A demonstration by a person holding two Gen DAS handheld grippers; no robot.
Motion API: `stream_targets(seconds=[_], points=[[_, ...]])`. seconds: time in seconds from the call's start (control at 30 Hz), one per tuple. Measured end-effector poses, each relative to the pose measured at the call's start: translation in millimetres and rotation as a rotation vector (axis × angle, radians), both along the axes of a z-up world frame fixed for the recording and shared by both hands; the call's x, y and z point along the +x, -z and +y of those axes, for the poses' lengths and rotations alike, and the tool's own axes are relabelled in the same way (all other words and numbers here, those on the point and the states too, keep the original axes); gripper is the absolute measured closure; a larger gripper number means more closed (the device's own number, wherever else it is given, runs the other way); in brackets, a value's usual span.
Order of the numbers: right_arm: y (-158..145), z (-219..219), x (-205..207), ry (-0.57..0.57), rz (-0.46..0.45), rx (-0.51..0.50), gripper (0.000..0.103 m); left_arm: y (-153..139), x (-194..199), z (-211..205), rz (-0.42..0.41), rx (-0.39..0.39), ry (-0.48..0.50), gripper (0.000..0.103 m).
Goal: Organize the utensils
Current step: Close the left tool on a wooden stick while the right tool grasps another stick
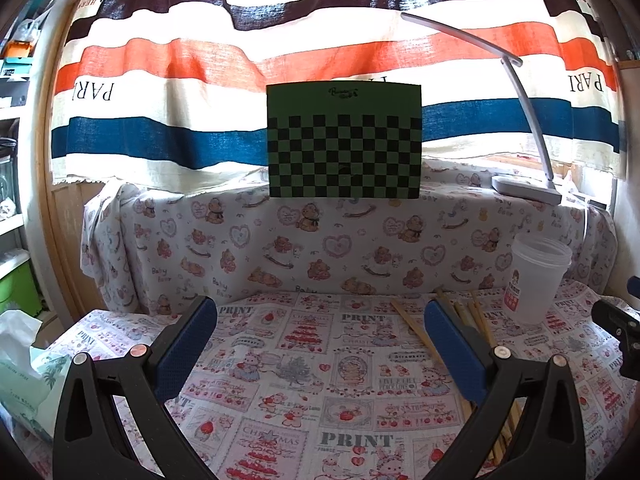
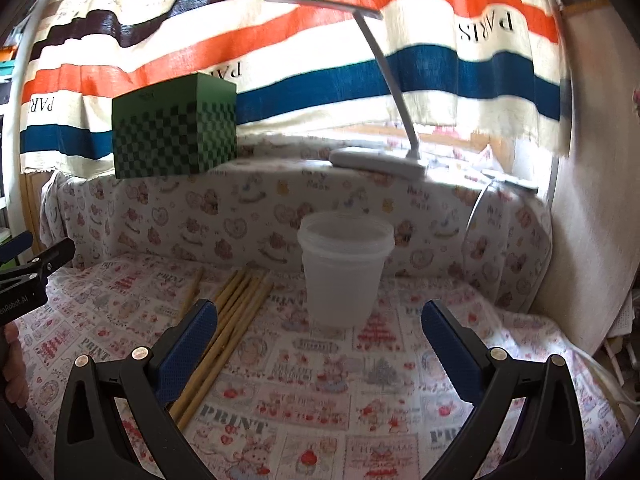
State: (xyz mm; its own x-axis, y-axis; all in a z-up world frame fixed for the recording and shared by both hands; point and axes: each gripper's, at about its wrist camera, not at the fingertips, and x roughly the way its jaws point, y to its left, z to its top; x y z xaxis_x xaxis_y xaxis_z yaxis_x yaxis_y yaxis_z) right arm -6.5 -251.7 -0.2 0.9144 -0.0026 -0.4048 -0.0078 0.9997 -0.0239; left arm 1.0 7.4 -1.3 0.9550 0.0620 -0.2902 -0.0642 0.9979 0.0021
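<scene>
Chopsticks, about seven, beside one cup; both tools empty.

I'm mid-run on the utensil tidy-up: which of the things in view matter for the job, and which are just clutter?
For the job:
- chopsticks, lying loose on the cloth
- plastic cup, upright and empty, beside them
- left gripper and right gripper, both open, holding nothing

Lying about:
- green checkered box on the ledge
- desk lamp on the ledge
- tissue pack at left

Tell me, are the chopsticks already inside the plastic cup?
No, the chopsticks lie flat on the printed cloth beside the plastic cup, which looks empty.
</scene>
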Motion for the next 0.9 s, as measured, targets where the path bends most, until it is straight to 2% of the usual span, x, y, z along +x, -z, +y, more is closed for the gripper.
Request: stream_targets(seconds=[0.07, 0.23, 0.33, 0.37, 0.47, 0.53, 0.6, 0.67, 0.77, 0.83, 0.9], points=[[0, -3, 0, 0.01, 0.0, 0.008, 0.0, 0, 0, 3, 0.0, -0.005, -0.031, 0.0], [1, -9, -1, 0.026, -0.005, 0.032, 0.0, 0, -1, 6, 0.012, -0.013, -0.022, 0.001], [3, -20, 4, 0.041, 0.022, 0.083, 0.0, 2, 3, 14, 0.045, -0.055, -0.004, 0.002], [5, -25, 8, 0.05, 0.045, 0.111, 0.0, 3, 6, 18, 0.064, -0.076, 0.001, 0.005], [12, -46, 18, 0.088, 0.104, 0.213, 0.0, 8, 17, 27, 0.158, -0.157, 0.031, 0.023], [15, -57, 21, 0.117, 0.124, 0.259, 0.006, 10, 28, 25, 0.242, -0.189, 0.036, 0.028], [19, -59, 26, 0.139, 0.162, 0.24, 0.01, 9, 37, 18, 0.318, -0.221, 0.072, 0.039], [21, -56, 29, 0.117, 0.191, 0.207, 0.018, 6, 48, 4, 0.402, -0.219, 0.124, 0.042], [22, -52, 29, 0.08, 0.2, 0.222, 0.029, 2, 62, -23, 0.505, -0.201, 0.216, 0.044], [23, -47, 30, 0.06, 0.211, 0.223, 0.044, 5, 73, -38, 0.581, -0.237, 0.284, 0.044], [24, -45, 33, 0.05, 0.237, 0.227, 0.058, 12, 85, -49, 0.663, -0.238, 0.291, 0.053]])
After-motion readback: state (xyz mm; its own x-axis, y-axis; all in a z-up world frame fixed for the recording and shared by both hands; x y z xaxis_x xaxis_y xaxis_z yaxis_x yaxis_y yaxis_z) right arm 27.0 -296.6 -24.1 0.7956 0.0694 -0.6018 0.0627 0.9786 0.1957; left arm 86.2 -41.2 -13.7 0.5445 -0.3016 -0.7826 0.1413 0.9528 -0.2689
